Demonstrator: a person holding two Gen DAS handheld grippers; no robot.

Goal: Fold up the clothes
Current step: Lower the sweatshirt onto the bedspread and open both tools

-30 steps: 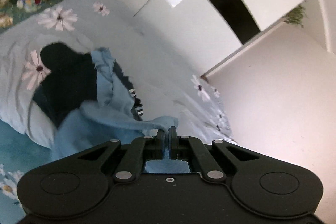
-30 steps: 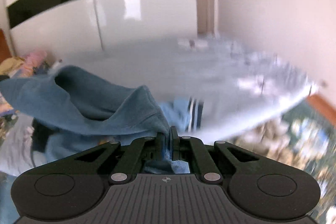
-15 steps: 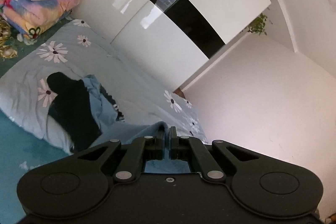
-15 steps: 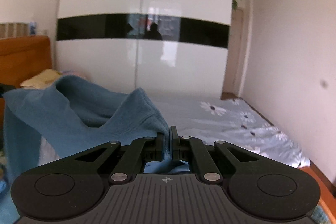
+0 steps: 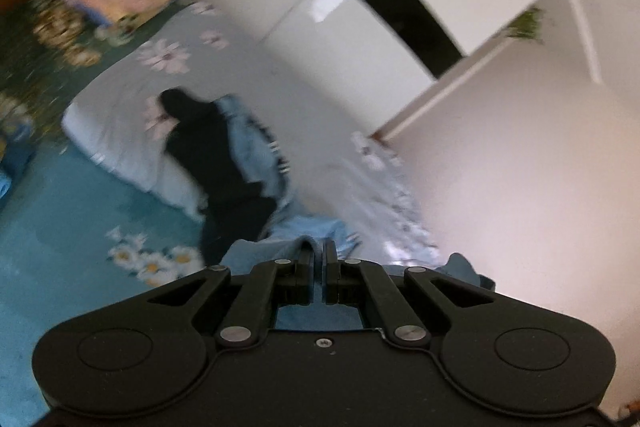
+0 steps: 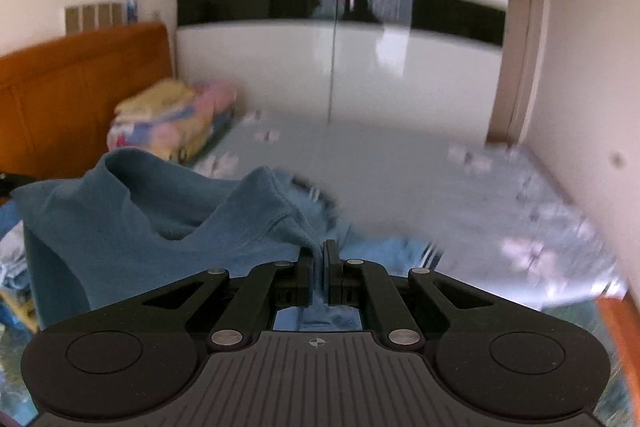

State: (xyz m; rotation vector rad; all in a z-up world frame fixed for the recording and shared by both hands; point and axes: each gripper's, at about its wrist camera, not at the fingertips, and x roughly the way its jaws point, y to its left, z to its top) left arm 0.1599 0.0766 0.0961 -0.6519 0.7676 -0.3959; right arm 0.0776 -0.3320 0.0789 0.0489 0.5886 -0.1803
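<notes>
Both my grippers clamp the blue garment — left gripper and right gripper each pinch an edge, cloth lifted over the near bed — black garment lies farther left.

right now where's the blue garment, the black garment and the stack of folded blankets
blue garment [image 6: 132, 223], right wrist view, its raised fold
black garment [image 5: 208, 151], left wrist view, its middle
stack of folded blankets [image 6: 168, 123], right wrist view, its front side

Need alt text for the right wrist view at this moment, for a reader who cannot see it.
The right hand-held gripper is shut on a fold of a blue fleece garment, which hangs lifted to its left above a pale floral bedspread. Behind stand a glossy white wardrobe with a black band, an orange wooden headboard and a stack of pastel bedding.
</notes>
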